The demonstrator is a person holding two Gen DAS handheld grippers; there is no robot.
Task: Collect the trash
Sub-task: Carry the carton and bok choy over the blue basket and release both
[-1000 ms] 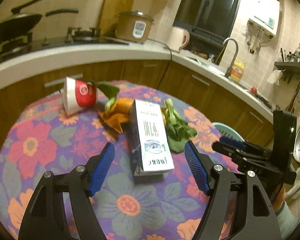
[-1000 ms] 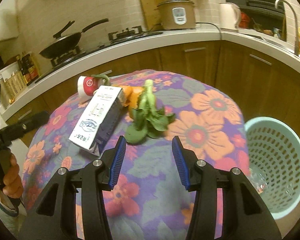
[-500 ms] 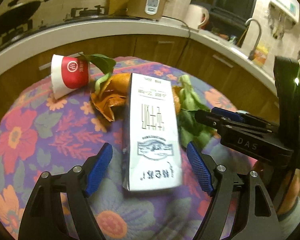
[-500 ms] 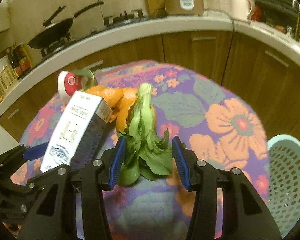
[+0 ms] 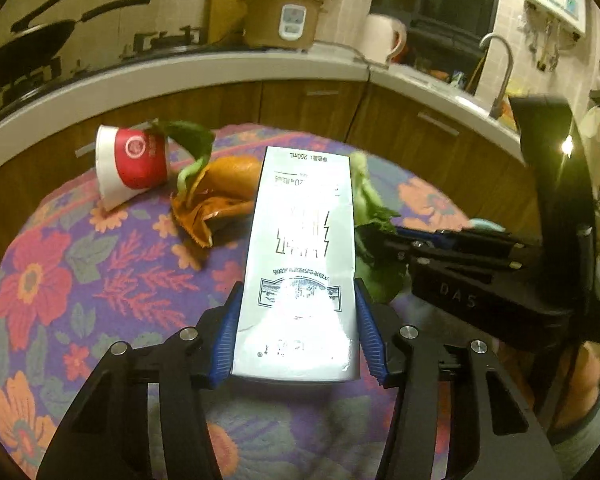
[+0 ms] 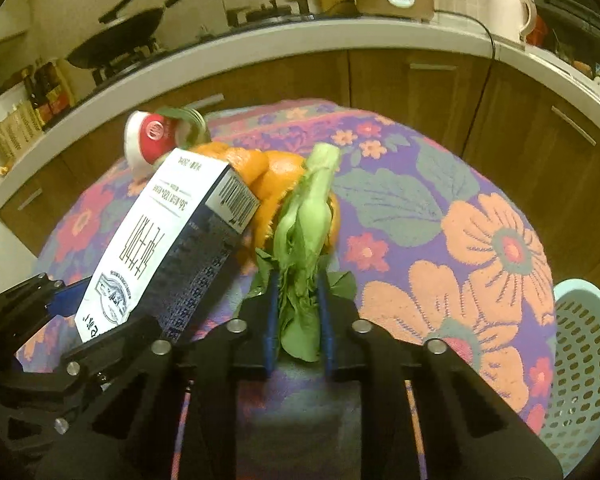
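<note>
A white milk carton point(image 5: 300, 264) lies on the flowered tablecloth point(image 5: 100, 280); my left gripper point(image 5: 296, 332) is closing, its blue pads point(image 5: 225, 332) against both sides of the carton's near end. In the right wrist view the same carton point(image 6: 156, 248) shows at the left. My right gripper point(image 6: 298, 316) is closing on a green leafy vegetable point(image 6: 304, 240), its pads pressing the leaves. Orange peel point(image 5: 220, 196) lies behind the carton, and a tipped red and white paper cup point(image 5: 128, 164) rests at the far left with a green leaf point(image 5: 192, 136).
A light blue perforated basket point(image 6: 588, 360) stands beside the table at the right. Behind the round table runs a curved counter point(image 5: 220, 72) with a wok, a rice cooker point(image 5: 284, 16), a kettle and a sink tap point(image 5: 504, 68). A hand point(image 5: 584, 384) holds the right gripper.
Both grippers moved forward over the table and their jaws narrowed: the left around the carton's near end, the right onto the green vegetable.
</note>
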